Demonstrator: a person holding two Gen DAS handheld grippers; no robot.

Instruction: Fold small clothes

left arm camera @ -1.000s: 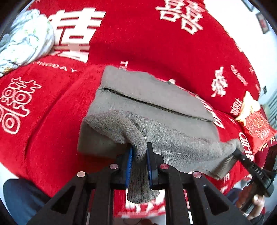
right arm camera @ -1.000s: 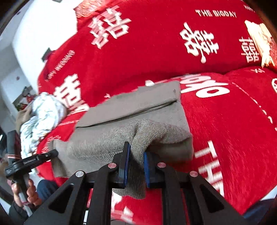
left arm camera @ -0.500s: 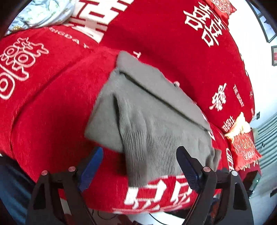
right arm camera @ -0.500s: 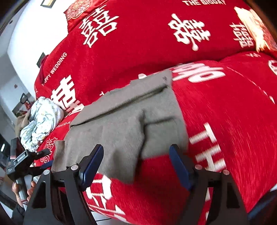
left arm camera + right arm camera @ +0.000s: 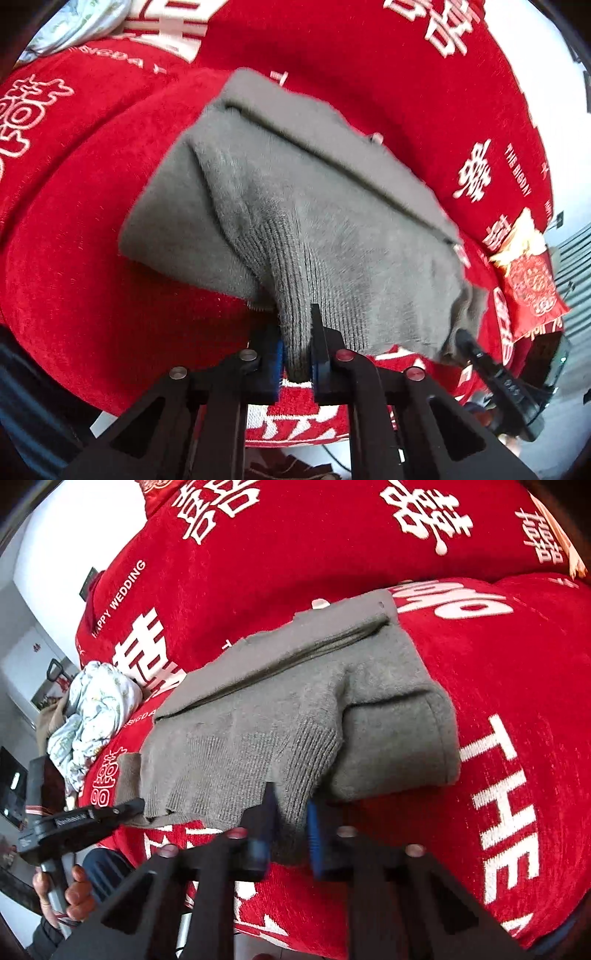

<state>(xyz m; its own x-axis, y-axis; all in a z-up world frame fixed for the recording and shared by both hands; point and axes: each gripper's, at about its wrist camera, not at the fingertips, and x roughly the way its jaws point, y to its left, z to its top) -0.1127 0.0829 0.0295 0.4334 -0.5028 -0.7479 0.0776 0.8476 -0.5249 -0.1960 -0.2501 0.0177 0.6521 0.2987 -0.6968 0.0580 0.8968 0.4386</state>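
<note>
A grey knitted sweater (image 5: 314,192) lies folded on the red sofa cover (image 5: 74,258), its ribbed hem hanging over the front edge. My left gripper (image 5: 297,314) has its jaws closing on the hem's left part, and the blue pads press the cloth. In the right wrist view the sweater (image 5: 258,701) shows the same fold, and my right gripper (image 5: 290,794) has its jaws closing on the hem's right part, the knit pinched between the pads. Each view catches the other gripper at the hem's far end: the right gripper (image 5: 476,350), the left gripper (image 5: 110,808).
The red cover (image 5: 498,664) with white lettering spans seat and backrest. A crumpled floral cloth (image 5: 99,709) lies at the far left of the seat. A red-and-gold cushion (image 5: 532,280) sits at the right end. A person's hand (image 5: 70,890) holds the left gripper's handle.
Both grippers let go of the raised hem and opened wide, and the hem dropped flat. They then sank toward the sofa's front edge and closed on the ribbed hem again.
</note>
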